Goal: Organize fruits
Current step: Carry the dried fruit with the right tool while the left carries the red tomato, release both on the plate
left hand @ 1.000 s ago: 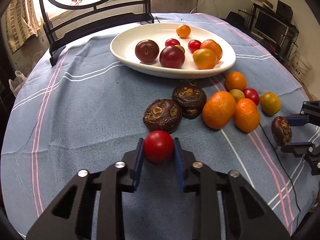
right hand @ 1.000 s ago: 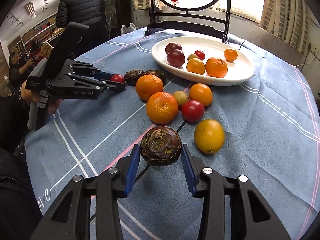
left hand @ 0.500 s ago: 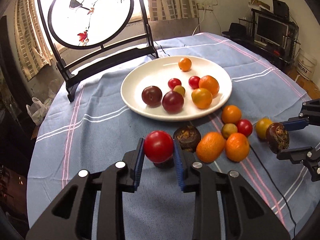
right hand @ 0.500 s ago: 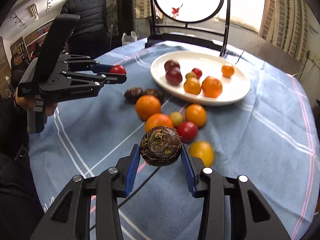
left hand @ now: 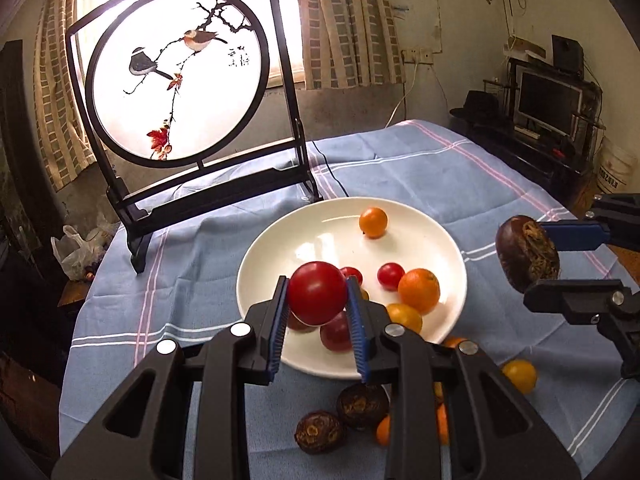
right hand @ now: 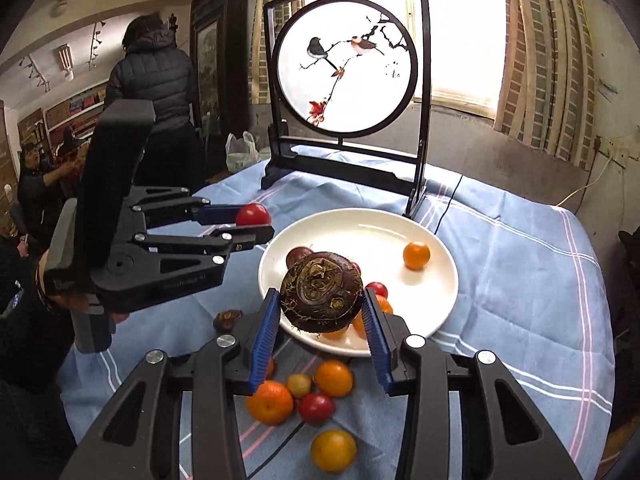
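Nearest, left tool (left hand: 318, 300) clamped on a red tomato (left hand: 317, 293), right tool (right hand: 322, 312) clamped on a dark brown water chestnut (right hand: 322, 292), both lifted over the near rim of the white plate (left hand: 448, 248) and blocking part of its contents. Below on the blue-clothed bench (right hand: 520, 264): loose oranges, tomatoes and two more water chestnuts, partly hidden behind the tool arms. On the plate: small orange (left hand: 373, 222), cherry tomatoes, dark plums; beyond, round bird-painting screen (left hand: 176, 76) on a black stand.
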A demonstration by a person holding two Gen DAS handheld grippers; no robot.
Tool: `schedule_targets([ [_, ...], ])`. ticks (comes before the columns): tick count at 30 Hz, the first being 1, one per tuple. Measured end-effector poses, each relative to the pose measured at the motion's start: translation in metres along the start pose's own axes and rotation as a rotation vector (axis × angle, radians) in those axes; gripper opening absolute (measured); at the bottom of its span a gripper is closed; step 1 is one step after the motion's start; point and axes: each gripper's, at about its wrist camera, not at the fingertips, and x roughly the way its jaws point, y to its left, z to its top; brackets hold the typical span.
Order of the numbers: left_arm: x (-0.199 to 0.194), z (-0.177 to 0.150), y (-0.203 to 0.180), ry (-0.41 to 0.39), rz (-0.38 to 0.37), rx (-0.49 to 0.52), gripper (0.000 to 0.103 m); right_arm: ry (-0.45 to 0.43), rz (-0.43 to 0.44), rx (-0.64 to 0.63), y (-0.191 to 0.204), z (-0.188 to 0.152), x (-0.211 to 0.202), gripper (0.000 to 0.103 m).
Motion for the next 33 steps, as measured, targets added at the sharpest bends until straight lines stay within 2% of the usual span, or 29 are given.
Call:
schedule_targets([
  [6, 0.010, 0.014, 0.021, -0.021, -0.013, -0.085, 0.027, -0.055, 0.012, 0.058, -0.020, 0.020, 0.008, 0.042],
  [12, 0.028, 0.019, 0.025, -0.007, -0.052, -0.136, 0.027, -0.063, 0.041, 0.125, -0.033, 0.030, 0.032, 0.042],
  [22, 0.068, 0.007, 0.016, 0.067, -0.024, -0.112, 0.027, 0.018, 0.024, 0.223, -0.052, 0.023, 0.091, 0.042],
  [29, 0.088, 0.003, 0.020, 0.093, -0.012, -0.136, 0.029, 0.104, -0.032, 0.224, -0.064, 0.028, 0.128, 0.042],
  [30, 0.090, 0.003, 0.020, 0.090, -0.008, -0.140, 0.031, 0.114, -0.036, 0.228, -0.066, 0.029, 0.133, 0.043],
  [31, 0.091, 0.002, 0.020, 0.084, -0.004, -0.143, 0.042, 0.127, -0.036, 0.230, -0.067, 0.030, 0.137, 0.043],
  [32, 0.091, 0.002, 0.020, 0.076, 0.003, -0.143, 0.054, 0.138, -0.037, 0.232, -0.068, 0.030, 0.141, 0.050],
  [33, 0.091, 0.002, 0.019, 0.064, 0.016, -0.142, 0.059, 0.140, -0.046, 0.234, -0.068, 0.030, 0.143, 0.058],
])
